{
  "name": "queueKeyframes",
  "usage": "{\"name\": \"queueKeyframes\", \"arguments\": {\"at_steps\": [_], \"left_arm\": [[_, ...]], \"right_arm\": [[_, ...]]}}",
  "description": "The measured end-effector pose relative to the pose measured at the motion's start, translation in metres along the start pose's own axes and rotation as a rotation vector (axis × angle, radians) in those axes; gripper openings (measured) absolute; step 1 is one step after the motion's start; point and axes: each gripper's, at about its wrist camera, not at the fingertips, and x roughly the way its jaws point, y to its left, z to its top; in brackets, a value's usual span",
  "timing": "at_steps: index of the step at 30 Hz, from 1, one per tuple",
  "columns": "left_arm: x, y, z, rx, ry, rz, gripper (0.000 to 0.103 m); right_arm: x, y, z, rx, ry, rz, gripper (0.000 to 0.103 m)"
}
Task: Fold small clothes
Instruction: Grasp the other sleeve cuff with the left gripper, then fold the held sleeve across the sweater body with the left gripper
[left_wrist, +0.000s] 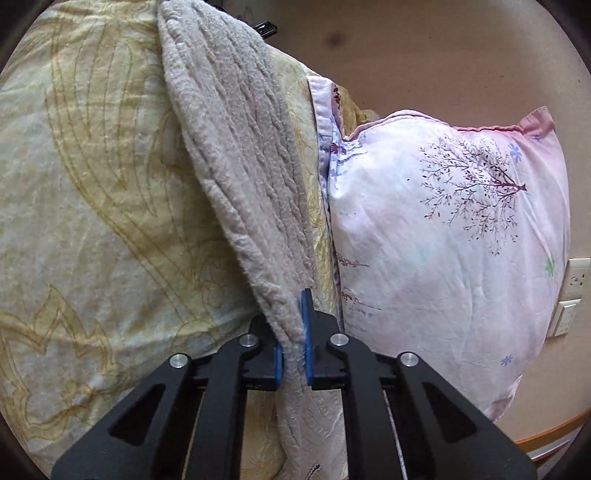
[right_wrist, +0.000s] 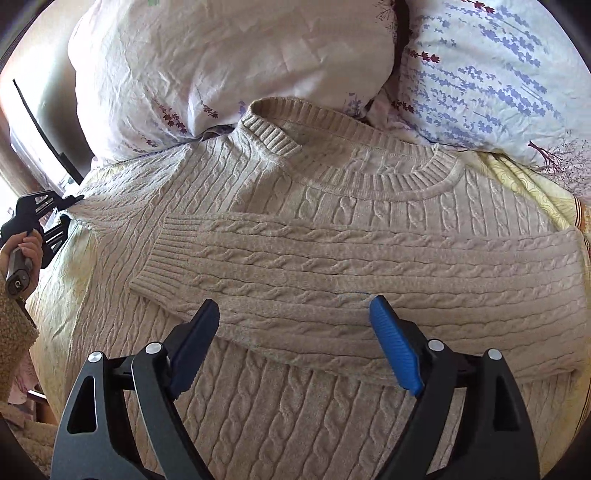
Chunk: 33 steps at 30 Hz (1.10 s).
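1. Handling this sweater (right_wrist: 332, 258) calls for care, I judge: thick cable knit is soft and floppy, fairly heavy for its size and stretchy, so a lifted part will sag and drag the rest along
2. The best places to hold look like the firmer ribbed edges, such as the cuff (right_wrist: 162, 262) or the hem, or a doubled fold at the shoulder; a thin pinch of single knit could slip or pull out of shape
3. The sweater is beige, with rope-like cables running down the body and a ribbed round collar (right_wrist: 369, 173); one sleeve (right_wrist: 369, 266) lies folded across the chest
4. It lies front up on a yellow patterned quilt (left_wrist: 92, 221), its collar toward two floral pillows (right_wrist: 229, 66)
5. The left gripper (left_wrist: 294, 350) is clamped on a bunched fold of the sweater's edge, which rises away from the blue pads (left_wrist: 306, 332); the right wrist view shows it at the far shoulder
6. The right gripper (right_wrist: 295, 325) has its jaws spread wide and holds nothing, hanging just over the folded sleeve
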Motion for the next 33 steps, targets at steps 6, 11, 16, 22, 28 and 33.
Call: {"name": "queueKeyframes", "arguments": {"at_steps": [6,11,16,22,28,33], "left_arm": [[-0.01,-0.058,-0.028,0.156,0.033,-0.181,0.007],[-0.003,-0.114,-0.086,0.31,0.125,-0.3,0.007],[0.016,-0.136,-0.163,0.439,0.248,-0.311,0.007],[0.048,-0.101,-0.242,0.515,0.37,-0.173,0.01],[0.065,-0.073,-0.265,0.538,0.47,-0.034,0.037],[0.045,-0.079,-0.216,0.425,0.331,-0.059,0.069]], "right_arm": [[-0.01,-0.022,-0.002,0.083,-0.027,-0.019,0.086],[-0.02,-0.041,-0.004,0.151,-0.053,-0.034,0.087],[-0.028,-0.06,-0.012,0.216,-0.065,-0.047,0.088],[-0.032,-0.071,-0.021,0.265,-0.064,-0.051,0.088],[-0.031,-0.07,-0.021,0.264,-0.063,-0.052,0.088],[-0.03,-0.07,-0.023,0.266,-0.059,-0.051,0.088]]}}
